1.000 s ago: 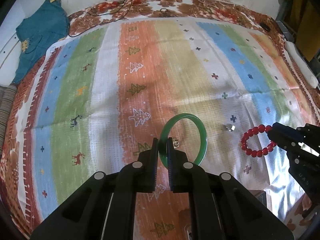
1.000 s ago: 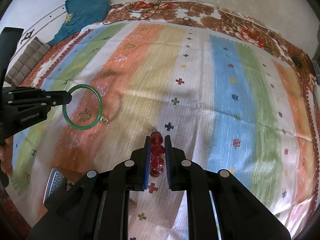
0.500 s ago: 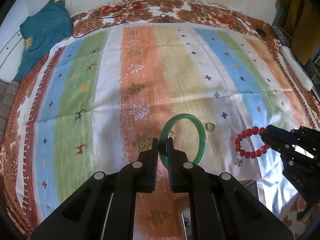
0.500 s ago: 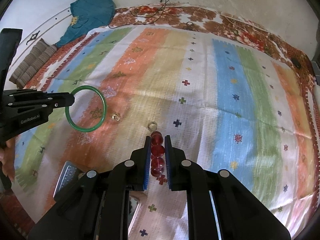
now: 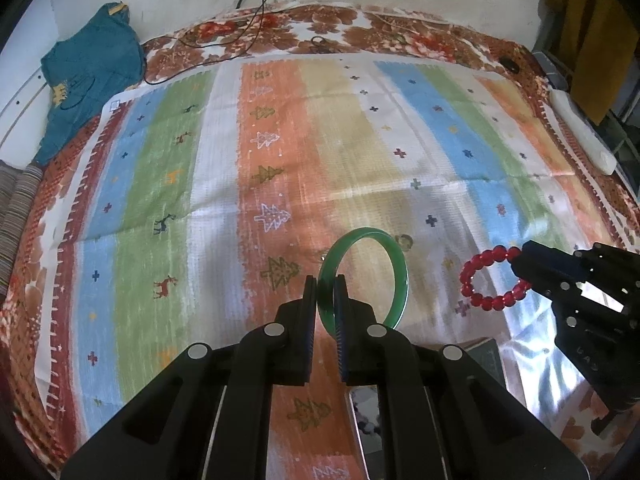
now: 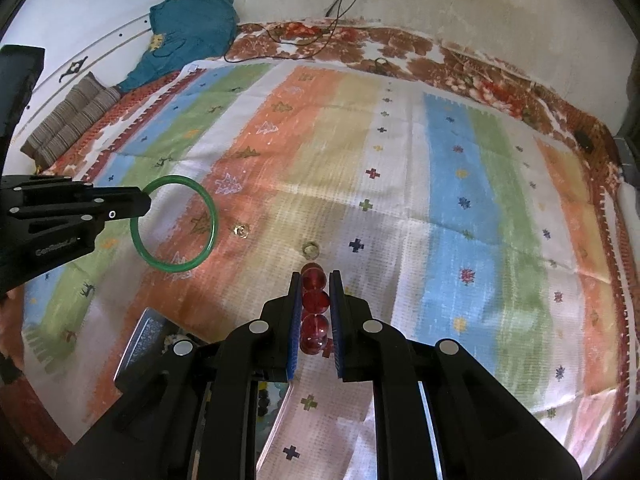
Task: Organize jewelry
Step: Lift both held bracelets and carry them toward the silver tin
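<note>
Left claw (image 5: 324,300), right claw (image 6: 316,304): black, silver screws, blue pads; side lettering illegible.

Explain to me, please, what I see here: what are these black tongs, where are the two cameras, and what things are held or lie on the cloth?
No robot arm is here. A person holds two black hand grippers, each with a wide-angle camera looking along its fingers, so each picture is taken from one gripper. The left gripper is shut on a green bangle. The right gripper is shut on a red bead bracelet; the left view shows its full loop. Both hang above a striped cloth on a bed. Two small rings lie on the cloth. At the near edge sits a box; its contents are unclear.
</note>
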Demonstrator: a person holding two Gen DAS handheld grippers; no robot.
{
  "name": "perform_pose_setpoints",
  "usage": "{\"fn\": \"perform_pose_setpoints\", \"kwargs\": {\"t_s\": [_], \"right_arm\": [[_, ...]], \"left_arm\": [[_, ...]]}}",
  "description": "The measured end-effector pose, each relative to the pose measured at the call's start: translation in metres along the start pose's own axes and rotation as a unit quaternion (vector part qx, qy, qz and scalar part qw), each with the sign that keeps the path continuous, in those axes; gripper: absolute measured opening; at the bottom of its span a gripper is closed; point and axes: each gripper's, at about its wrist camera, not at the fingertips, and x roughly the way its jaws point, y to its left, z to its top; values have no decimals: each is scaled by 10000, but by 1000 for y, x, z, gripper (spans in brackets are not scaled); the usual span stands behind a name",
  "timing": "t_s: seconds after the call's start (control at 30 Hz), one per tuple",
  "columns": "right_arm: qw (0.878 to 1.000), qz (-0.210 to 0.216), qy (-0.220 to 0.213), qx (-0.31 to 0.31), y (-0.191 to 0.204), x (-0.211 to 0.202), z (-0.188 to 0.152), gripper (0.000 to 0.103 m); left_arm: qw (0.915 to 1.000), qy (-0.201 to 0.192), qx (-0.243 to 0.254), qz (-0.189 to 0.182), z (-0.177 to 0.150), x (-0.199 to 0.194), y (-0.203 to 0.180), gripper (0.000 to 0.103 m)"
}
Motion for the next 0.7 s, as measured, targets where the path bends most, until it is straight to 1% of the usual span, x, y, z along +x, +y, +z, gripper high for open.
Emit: {"fn": "perform_pose_setpoints", "kwargs": {"t_s": [0.53, 0.7], "right_arm": [[9990, 240, -366, -55, 18, -44, -19, 14], [9987, 309, -398, -103, 25, -54, -30, 14]], "left_arm": [[9994, -302, 88, -157, -33, -42, -18, 8], [9989, -404, 137, -203, -44, -55, -24, 8]]}}
